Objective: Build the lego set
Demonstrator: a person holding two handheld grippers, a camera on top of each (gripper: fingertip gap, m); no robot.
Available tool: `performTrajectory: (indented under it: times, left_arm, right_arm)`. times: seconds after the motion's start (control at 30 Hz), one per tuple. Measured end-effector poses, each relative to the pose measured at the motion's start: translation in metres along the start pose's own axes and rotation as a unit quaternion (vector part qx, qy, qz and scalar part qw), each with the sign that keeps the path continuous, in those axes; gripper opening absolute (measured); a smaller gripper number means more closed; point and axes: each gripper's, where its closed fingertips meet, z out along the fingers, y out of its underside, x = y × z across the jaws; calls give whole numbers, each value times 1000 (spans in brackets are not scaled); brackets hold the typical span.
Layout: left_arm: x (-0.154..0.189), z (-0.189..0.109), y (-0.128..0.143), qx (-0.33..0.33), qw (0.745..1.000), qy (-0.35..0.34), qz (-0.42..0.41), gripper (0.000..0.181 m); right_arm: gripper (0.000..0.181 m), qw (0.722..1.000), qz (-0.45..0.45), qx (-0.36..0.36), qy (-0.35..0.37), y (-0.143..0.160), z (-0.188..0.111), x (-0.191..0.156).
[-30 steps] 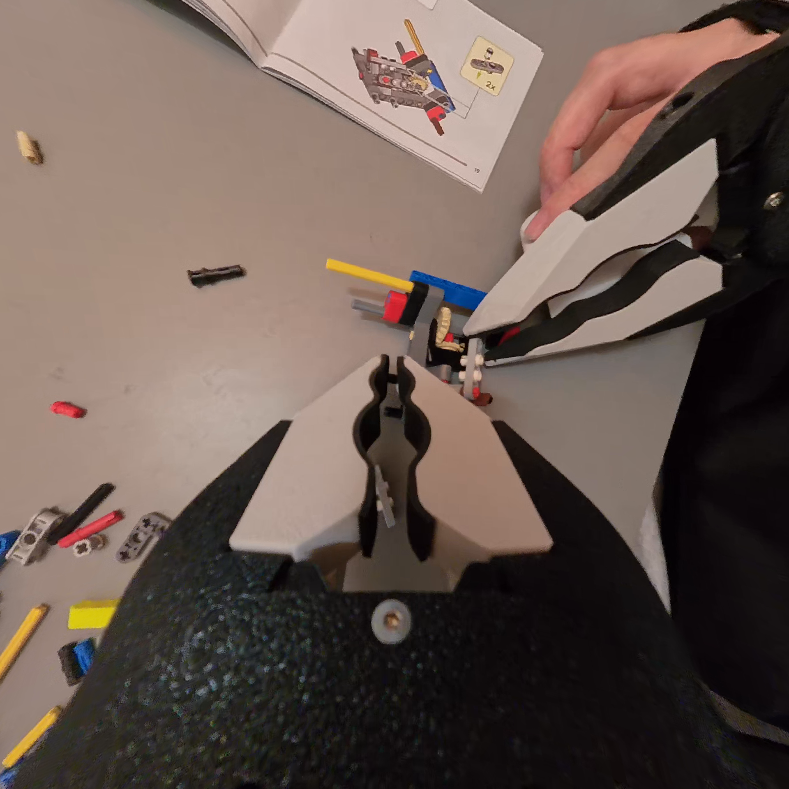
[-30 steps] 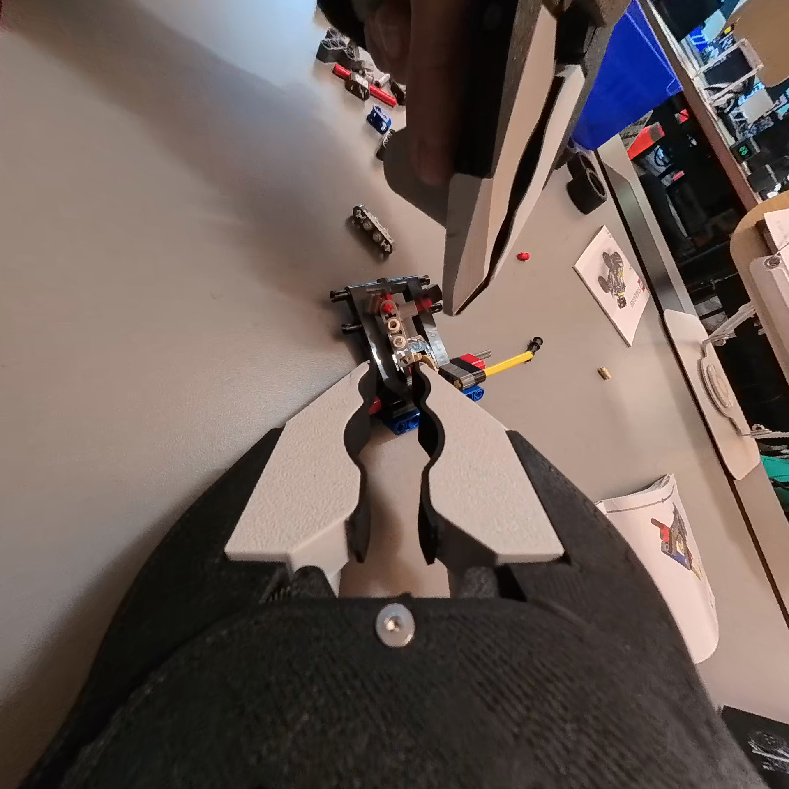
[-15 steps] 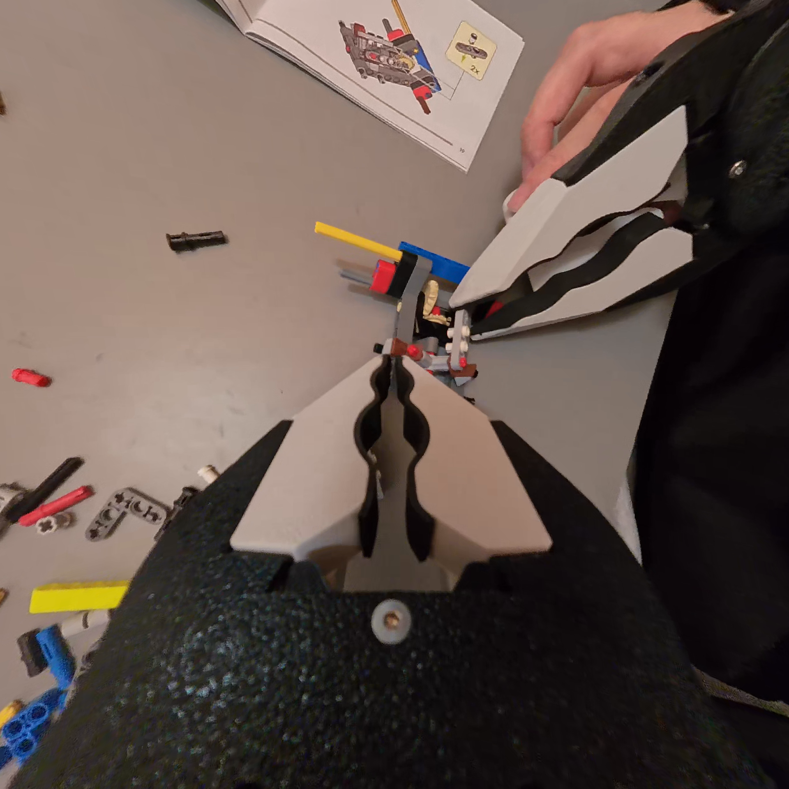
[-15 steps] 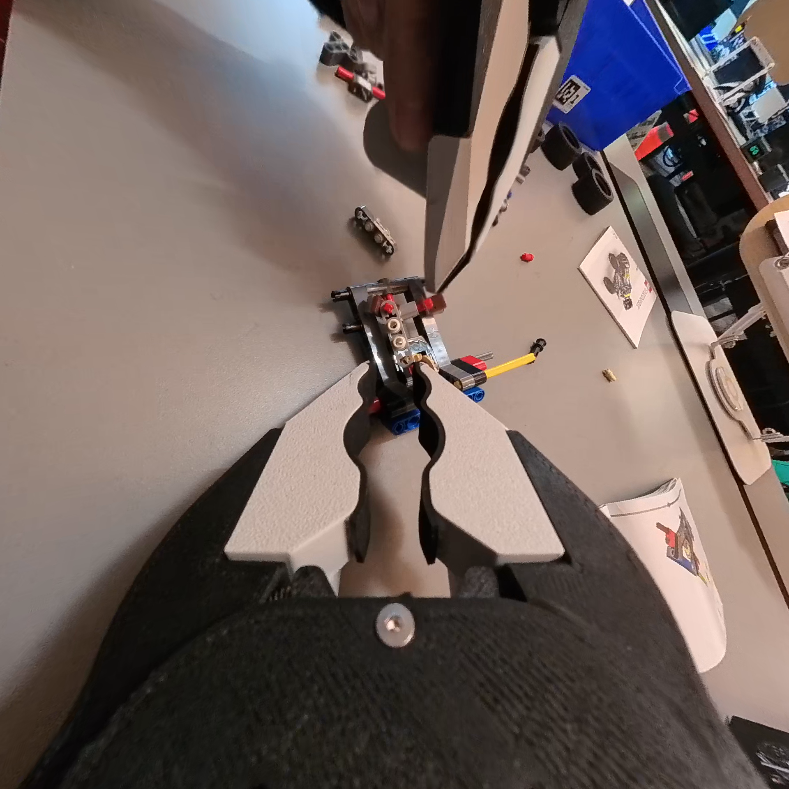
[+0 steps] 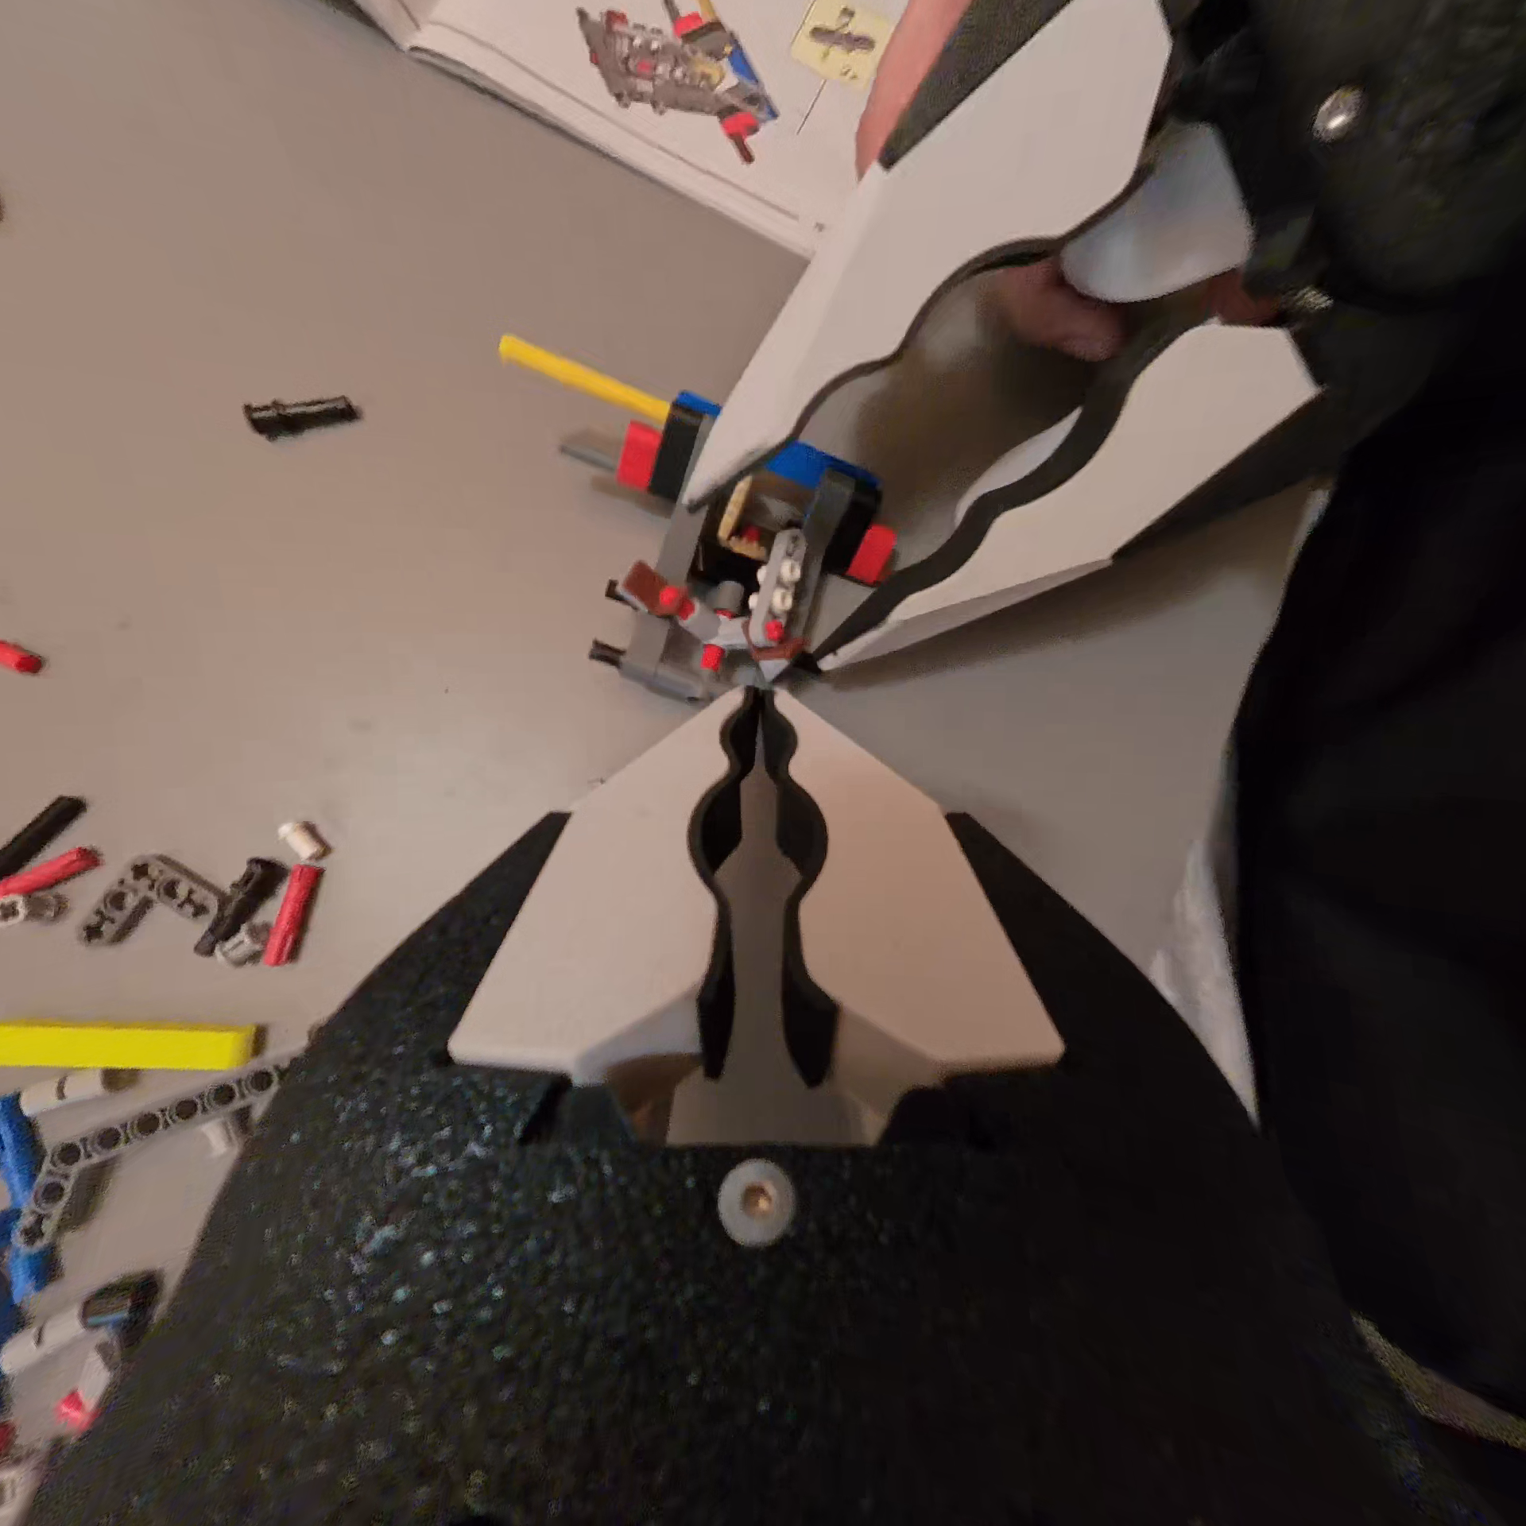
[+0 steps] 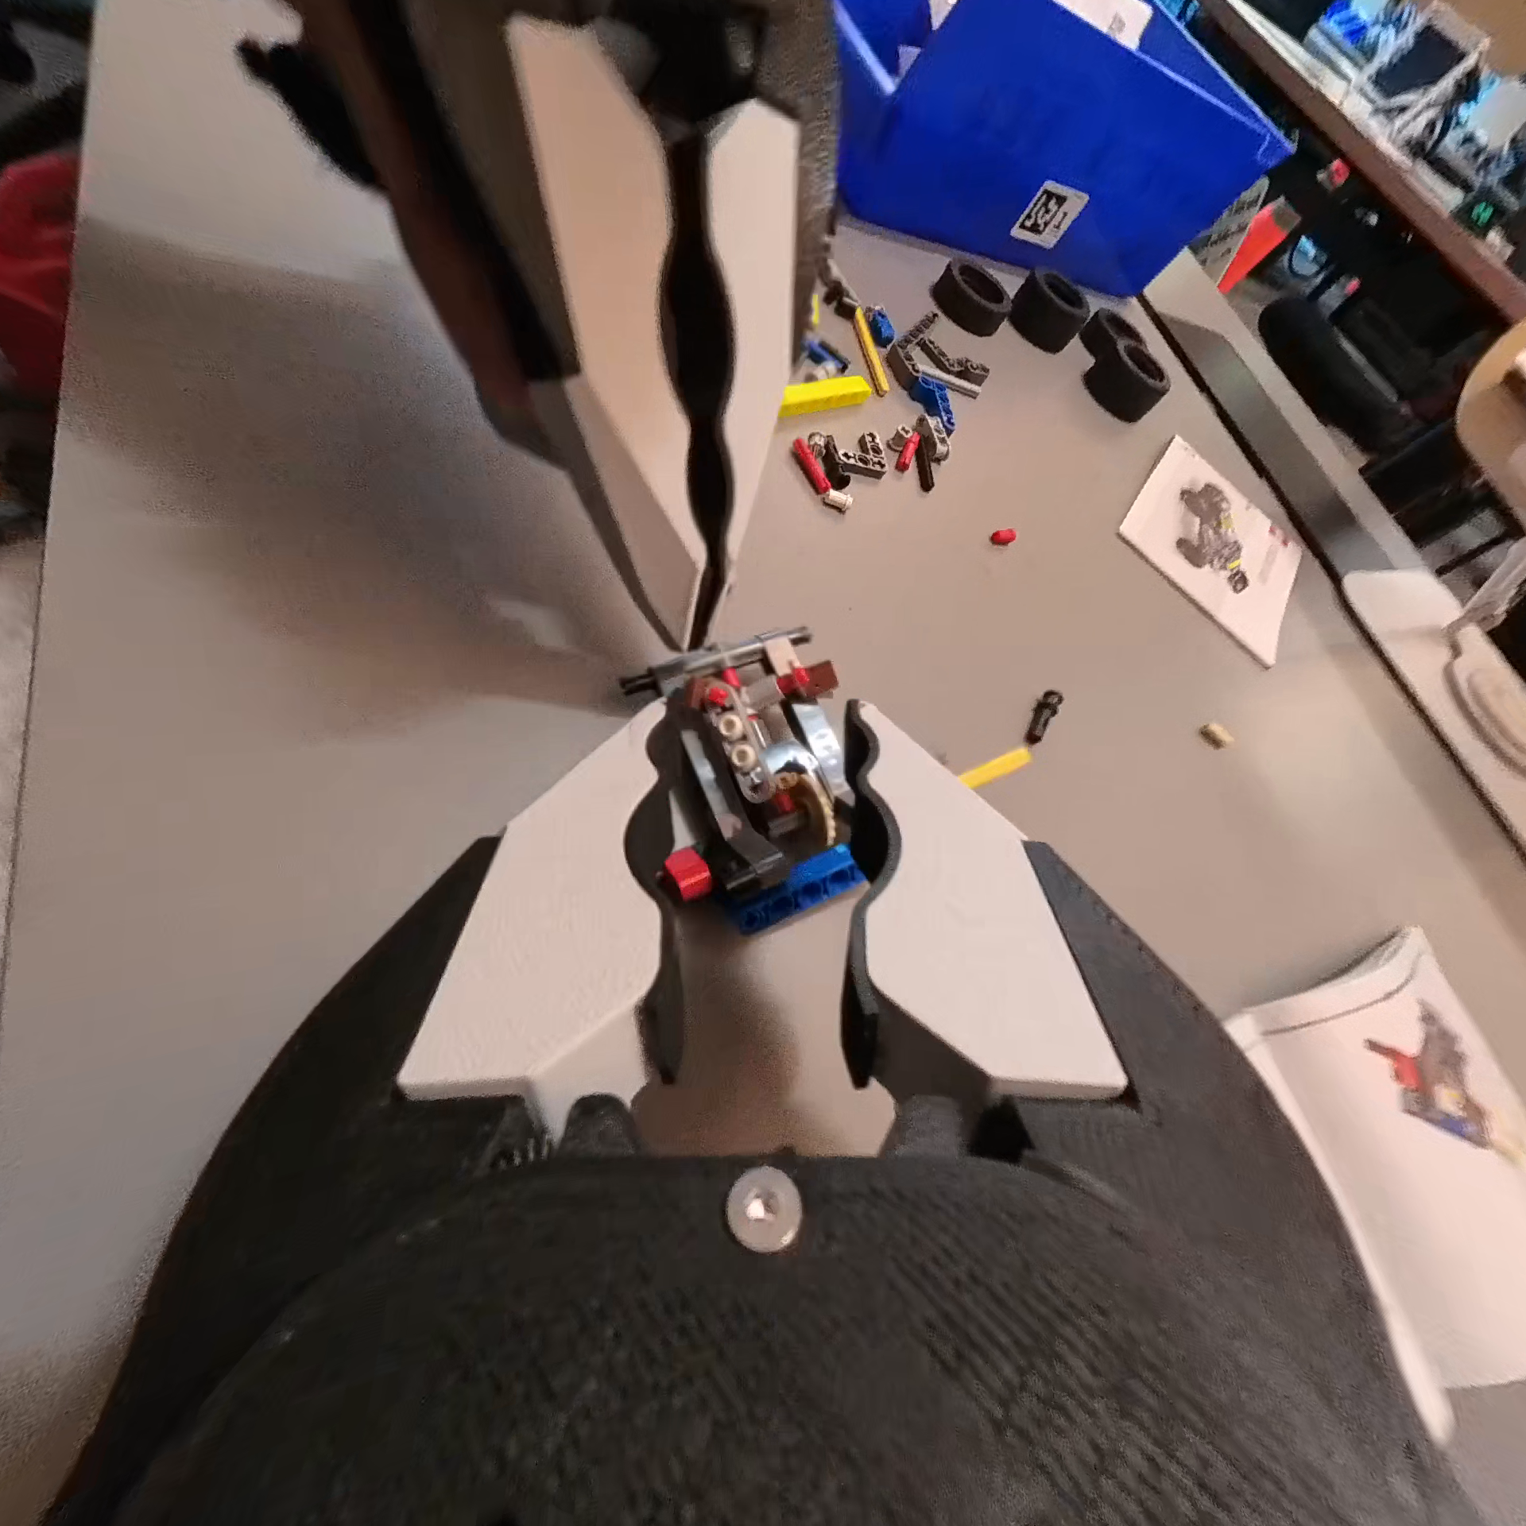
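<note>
The partly built lego assembly (image 6: 760, 784), grey and black with blue, red and tan parts, sits between my right gripper's fingers. The right gripper (image 6: 755, 727) is closed on its sides, near the blue beam and red pin. It also shows in the left wrist view (image 5: 764, 578), coming in from the upper right around the assembly (image 5: 727, 578). My left gripper (image 5: 760, 702) is shut, its tips touching the assembly's front cross bar. In the right wrist view it (image 6: 702, 627) comes down from above onto that bar. A yellow axle (image 5: 578, 376) sticks out of the assembly.
The open instruction booklet (image 5: 661, 74) lies beyond the assembly. Loose parts (image 5: 165, 892), a yellow beam (image 5: 124, 1044) and a black pin (image 5: 301, 409) lie on the grey table. A blue bin (image 6: 1032, 140), black tyres (image 6: 1049, 305) and a leaflet (image 6: 1214, 553) lie farther off.
My right gripper's jaws have widened and slid forward around the assembly. My left gripper has moved to the assembly's front bar. Both views are closer and the assembly sits tilted.
</note>
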Motion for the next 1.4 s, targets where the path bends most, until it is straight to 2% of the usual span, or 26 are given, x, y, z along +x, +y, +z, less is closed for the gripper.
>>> performTrajectory:
  times: [0.03, 0.13, 0.2, 0.3, 0.37, 0.53, 0.83, 1.03, 1.4]
  left_arm:
    - [-1, 3, 3, -1, 1000, -14, 0, 0]
    - [1, 8, 5, 13, 999, -28, -9, 0]
    - [2, 6, 2, 29, 999, -34, -11, 0]
    - [-1, 2, -4, 57, 997, -50, -6, 0]
    - [-1, 3, -8, 74, 996, -52, 5, 0]
    - [4, 12, -1, 69, 997, -44, 16, 0]
    - [-1, 10, -9, 102, 993, -61, 18, 0]
    - [-1, 18, -8, 101, 992, -67, 38, 0]
    - [-2, 21, -10, 97, 991, -82, 53, 0]
  right_arm:
    - [41, 1000, 13, -9, 3, 1, 2, 0]
    - [45, 999, 30, -19, 29, 3, 2, 6]
    - [37, 1000, 4, -12, 23, 1, 0, 1]
    - [22, 996, -75, -25, 51, 4, -2, 4]
    - [23, 994, -87, -41, 46, 8, 0, 3]
    - [9, 997, -69, -37, 8, 15, 0, 1]
    - [8, 997, -69, -32, 6, 17, 0, 5]
    - [9, 998, -58, -25, 7, 17, 1, 6]
    - [8, 996, -90, -23, 12, 18, 2, 8]
